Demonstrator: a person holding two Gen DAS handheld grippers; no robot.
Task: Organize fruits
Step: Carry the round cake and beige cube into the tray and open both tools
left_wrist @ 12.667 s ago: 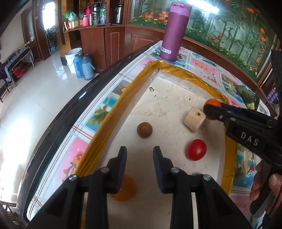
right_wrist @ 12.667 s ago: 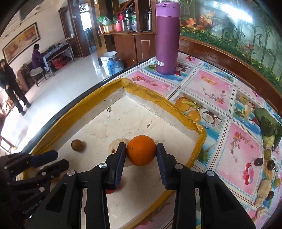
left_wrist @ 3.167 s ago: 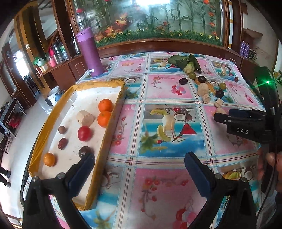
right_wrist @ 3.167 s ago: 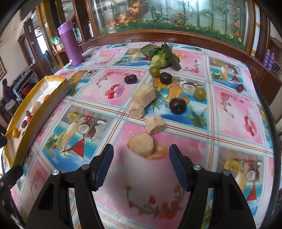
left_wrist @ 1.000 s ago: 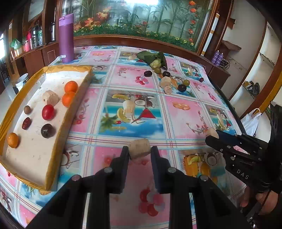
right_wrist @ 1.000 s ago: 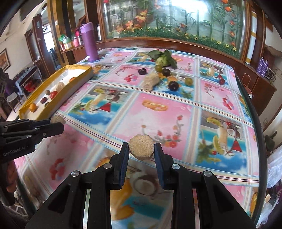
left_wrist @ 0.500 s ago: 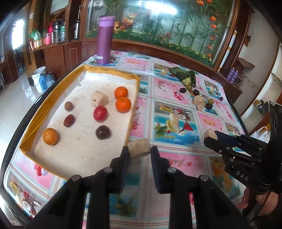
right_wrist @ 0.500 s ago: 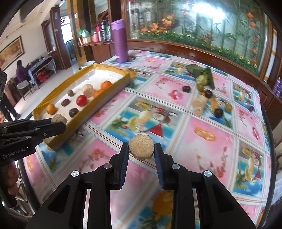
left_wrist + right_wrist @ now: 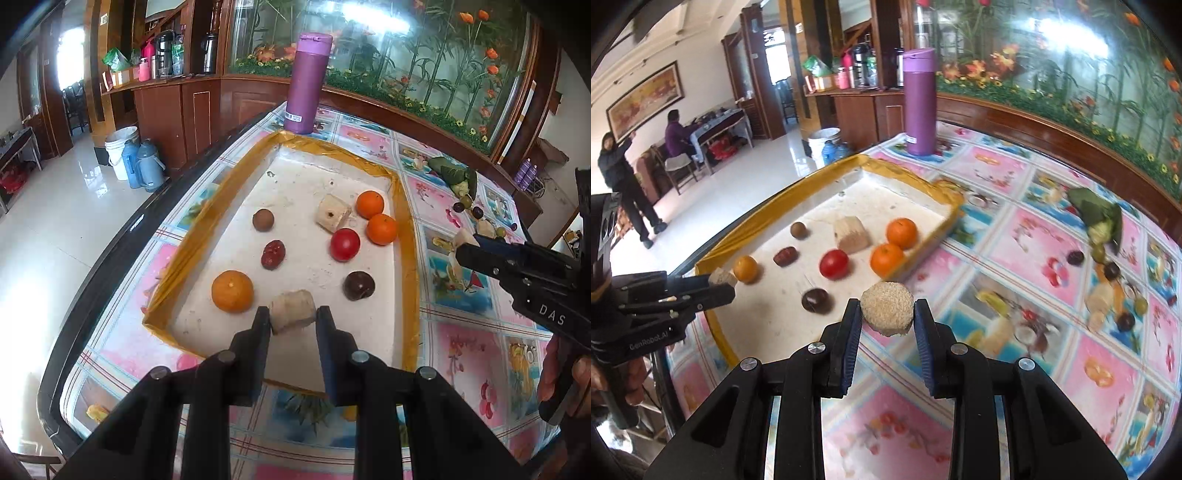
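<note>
Between the left gripper's (image 9: 292, 318) fingers sits a pale tan chunk (image 9: 293, 311), pinched tight and hanging over the near end of the yellow-edged tray (image 9: 407, 236). Right gripper (image 9: 887, 318) has the same deal going: jaws narrow, clamped on a round beige slice (image 9: 887, 313) with a grainy cut face, held above the flowery tablecloth (image 9: 1027, 236) just off the tray's near-right side.

Inside the tray, closest to the left gripper's chunk, there's an orange (image 9: 232, 291) just to its left and a dark purple fruit (image 9: 358, 285) off to the right. Further in: a wrinkly dark red date (image 9: 273, 254), a red tomato (image 9: 344, 244), a small brown round fruit (image 9: 263, 219), a beige block with a hole (image 9: 333, 212), and two more oranges (image 9: 376, 218) touching each other by the right wall.

Past the tray's far corner stands a purple bottle (image 9: 308, 83), upright. Way over on the right side of the table is a loose bunch of leftover fruit (image 9: 1108, 273) with some green leaves (image 9: 1099, 216).
</note>
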